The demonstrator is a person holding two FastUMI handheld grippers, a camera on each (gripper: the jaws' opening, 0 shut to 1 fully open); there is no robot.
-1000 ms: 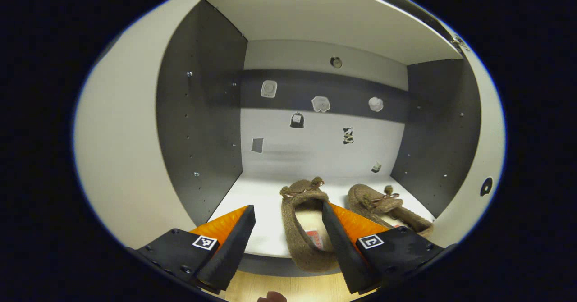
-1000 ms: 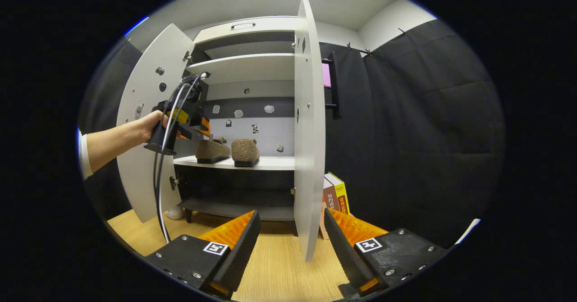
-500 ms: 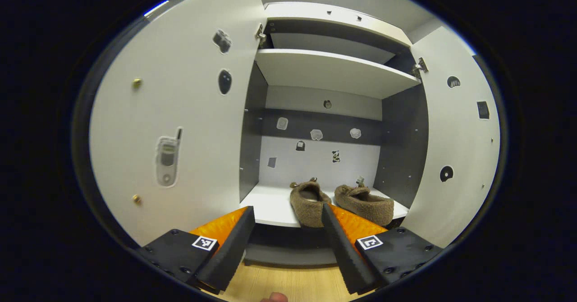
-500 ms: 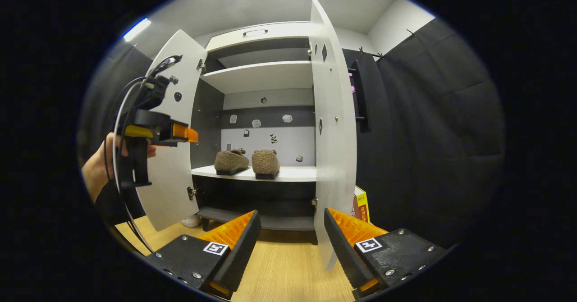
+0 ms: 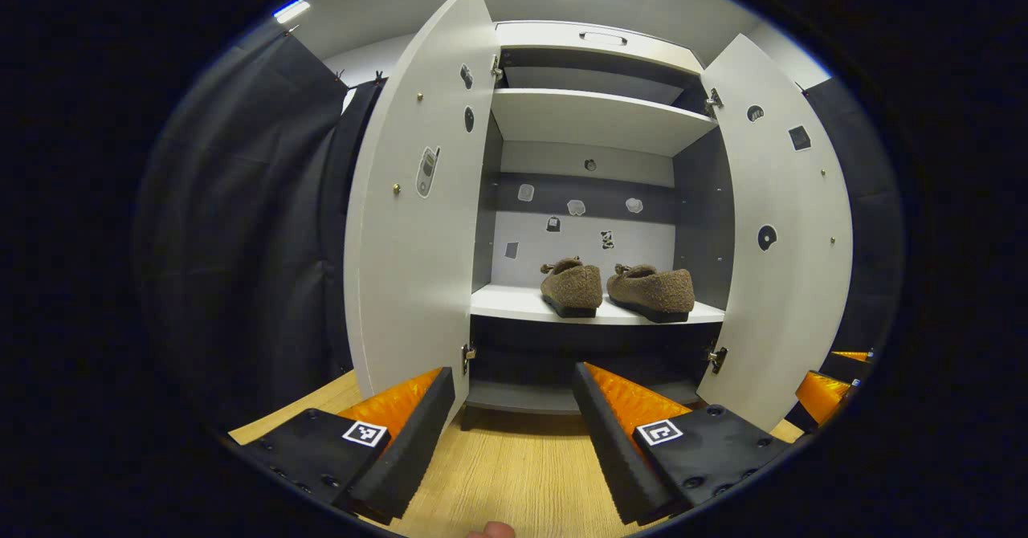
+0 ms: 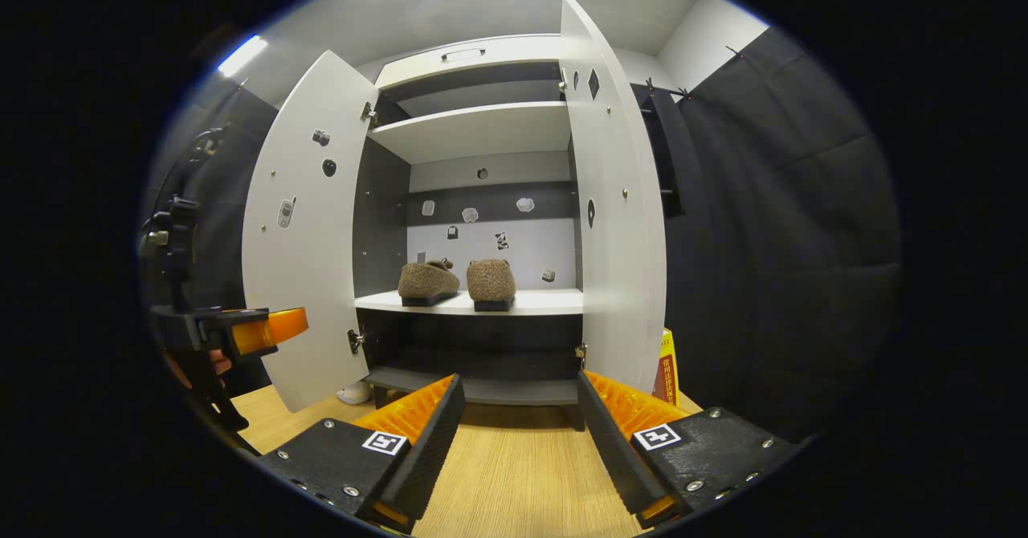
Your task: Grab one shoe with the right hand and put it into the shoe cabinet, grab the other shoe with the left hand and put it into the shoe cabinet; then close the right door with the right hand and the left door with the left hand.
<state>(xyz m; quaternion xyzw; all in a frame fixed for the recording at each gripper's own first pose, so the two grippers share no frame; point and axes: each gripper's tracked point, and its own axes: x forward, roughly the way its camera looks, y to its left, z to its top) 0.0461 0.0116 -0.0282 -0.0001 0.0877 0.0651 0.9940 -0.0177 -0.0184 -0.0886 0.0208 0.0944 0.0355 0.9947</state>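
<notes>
Both shoes placed: left shoe and right shoe side by side on middle shelf of shoe cabinet, toes toward the back. Two doors, both open. Next step, judged: closing. Right door ahead and slightly right of right hand-held gripper, long axis vertical, nearer that hand. Left door ahead-left of left hand-held gripper. Both fingers pairs apart, empty.
</notes>
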